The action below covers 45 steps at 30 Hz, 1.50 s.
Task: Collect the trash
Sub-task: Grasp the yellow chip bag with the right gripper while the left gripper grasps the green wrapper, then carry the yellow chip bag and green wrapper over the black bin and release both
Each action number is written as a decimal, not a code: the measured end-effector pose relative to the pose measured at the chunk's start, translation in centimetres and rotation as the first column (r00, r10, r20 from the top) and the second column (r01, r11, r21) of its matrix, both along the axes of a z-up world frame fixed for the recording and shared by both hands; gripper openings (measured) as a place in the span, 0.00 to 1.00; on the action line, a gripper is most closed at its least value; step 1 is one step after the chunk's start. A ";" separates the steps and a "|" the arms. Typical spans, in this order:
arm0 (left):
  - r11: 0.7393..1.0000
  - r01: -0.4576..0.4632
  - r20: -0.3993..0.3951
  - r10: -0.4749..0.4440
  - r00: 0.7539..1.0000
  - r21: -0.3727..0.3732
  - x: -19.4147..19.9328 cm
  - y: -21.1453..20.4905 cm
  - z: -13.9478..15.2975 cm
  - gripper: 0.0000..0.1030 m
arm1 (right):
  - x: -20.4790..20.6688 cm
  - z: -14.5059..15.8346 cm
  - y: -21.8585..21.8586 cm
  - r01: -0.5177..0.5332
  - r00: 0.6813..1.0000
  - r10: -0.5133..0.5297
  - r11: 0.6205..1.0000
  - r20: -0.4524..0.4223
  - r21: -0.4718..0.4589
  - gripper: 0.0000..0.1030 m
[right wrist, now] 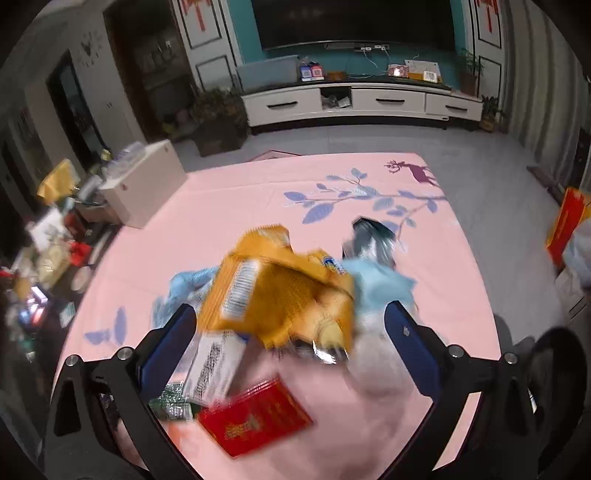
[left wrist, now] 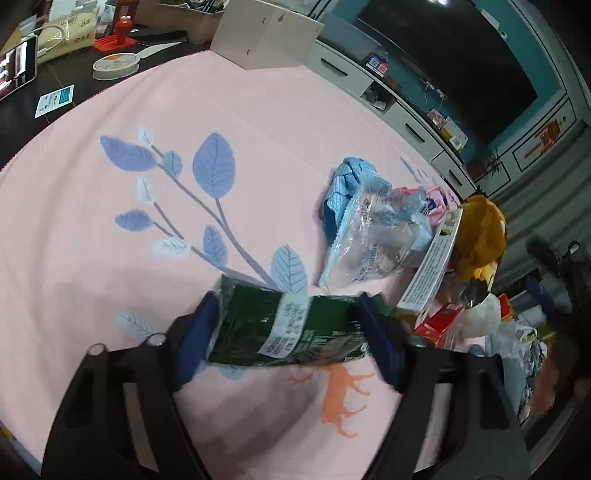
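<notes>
In the left wrist view my left gripper [left wrist: 287,308] is shut on a dark green wrapper [left wrist: 280,325] with a white label, one blue pad pressing on each end. It rests on the pink leaf-print cloth [left wrist: 258,122]. To its right lies a heap of trash: a clear plastic bag [left wrist: 369,240], a blue wrapper [left wrist: 345,181], a white carton [left wrist: 432,266], a yellow bag [left wrist: 480,232] and a red packet [left wrist: 439,321]. In the blurred right wrist view my right gripper [right wrist: 291,310] stands open over that heap. The yellow bag [right wrist: 288,291] lies between its fingers and clear of the right pad. A red packet [right wrist: 258,417] lies nearer the camera.
A white box [left wrist: 266,37] stands at the cloth's far edge. Beyond it the dark tabletop holds a tape roll [left wrist: 114,64], a phone [left wrist: 16,68] and a red figure [left wrist: 120,33]. A white TV cabinet [right wrist: 362,101] lines the far wall.
</notes>
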<state>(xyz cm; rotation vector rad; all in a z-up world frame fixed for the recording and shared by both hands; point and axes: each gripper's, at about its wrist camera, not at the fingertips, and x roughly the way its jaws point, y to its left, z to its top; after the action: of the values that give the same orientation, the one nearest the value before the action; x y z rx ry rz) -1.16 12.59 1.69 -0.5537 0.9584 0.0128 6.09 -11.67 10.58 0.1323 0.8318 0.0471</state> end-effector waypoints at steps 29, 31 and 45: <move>0.983 -0.055 0.138 0.080 0.987 -0.177 -2.2 2.3 2.5 0.17 | -1.0 0.1 1.5 -0.091 0.996 0.091 0.996 0.005 -0.014 0.19; 0.982 -0.054 0.142 0.081 0.987 -0.181 -2.3 2.4 2.6 0.17 | -2.3 1.3 1.7 -0.118 0.992 0.118 0.993 0.042 0.006 0.19; 0.989 -0.010 0.167 0.035 0.985 -0.150 -2.4 0.9 3.3 0.17 | -10.5 2.5 -1.8 -0.171 0.981 0.156 0.976 0.117 0.133 0.19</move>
<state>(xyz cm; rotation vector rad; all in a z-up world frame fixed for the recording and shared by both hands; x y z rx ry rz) -3.53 13.48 4.99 -0.6923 0.7912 -0.0852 -4.36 -13.48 13.11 0.1944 0.7316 0.2670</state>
